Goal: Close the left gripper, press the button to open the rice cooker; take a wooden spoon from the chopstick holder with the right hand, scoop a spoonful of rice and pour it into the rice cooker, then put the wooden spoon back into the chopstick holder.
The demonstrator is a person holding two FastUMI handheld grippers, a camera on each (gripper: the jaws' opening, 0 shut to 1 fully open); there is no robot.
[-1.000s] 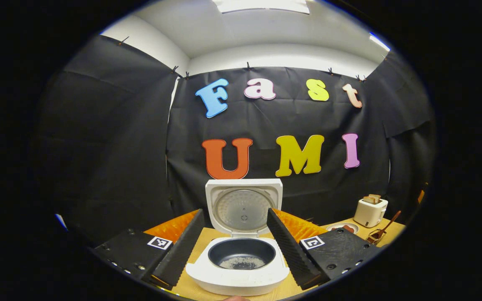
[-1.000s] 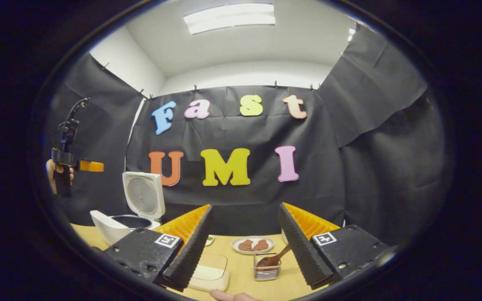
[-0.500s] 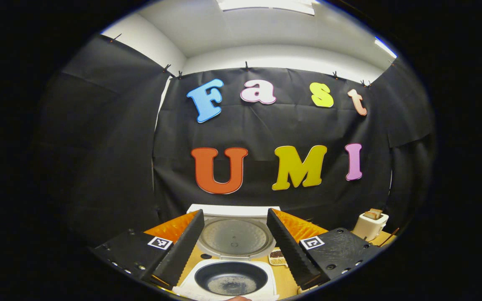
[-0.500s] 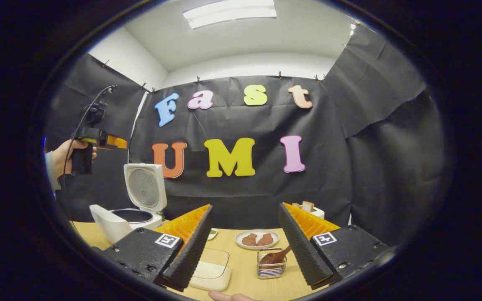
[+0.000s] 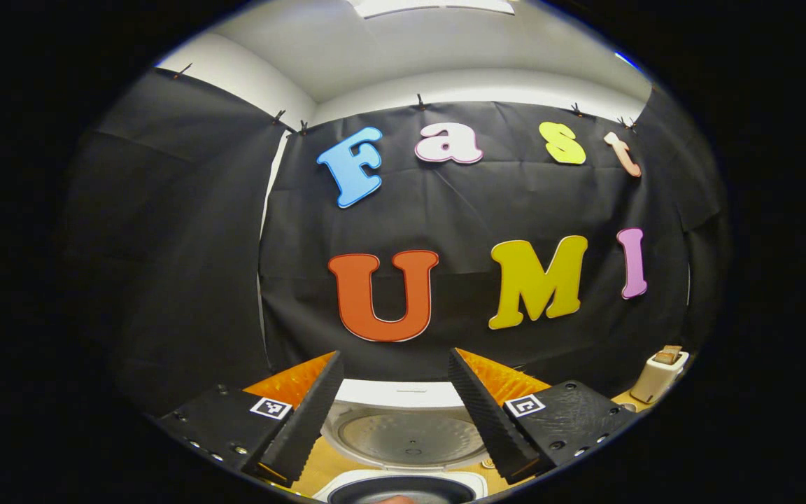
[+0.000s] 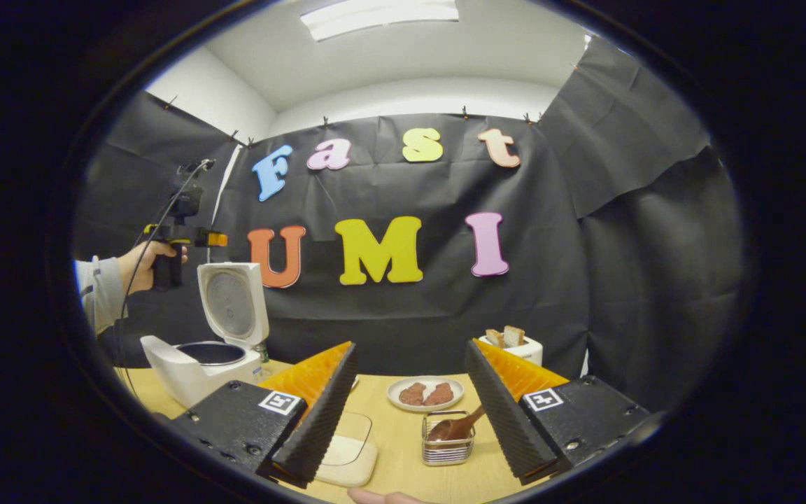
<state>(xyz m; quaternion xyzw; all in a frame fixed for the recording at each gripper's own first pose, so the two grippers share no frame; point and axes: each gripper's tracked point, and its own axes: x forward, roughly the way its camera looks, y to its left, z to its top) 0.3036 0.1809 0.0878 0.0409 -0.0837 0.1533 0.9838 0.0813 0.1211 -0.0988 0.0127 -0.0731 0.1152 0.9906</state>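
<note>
A: What has changed?
B: The left claw [image 5: 394, 413] has been lifted; the open rice cooker [image 6: 200, 350], at left, is now seen low in its view. Its jaws are spread, empty.

A: And the step?
B: Spoon pickup. The right claw [image 6: 408, 413], spread and empty, must be lowered onto the wooden spoon [image 6: 455, 427] in the chopstick holder [image 6: 447, 448], lower centre.

Left gripper [image 5: 394, 402] jaws apart, above open rice cooker [image 5: 403, 434]; toaster [image 5: 658, 374] far right.
</note>
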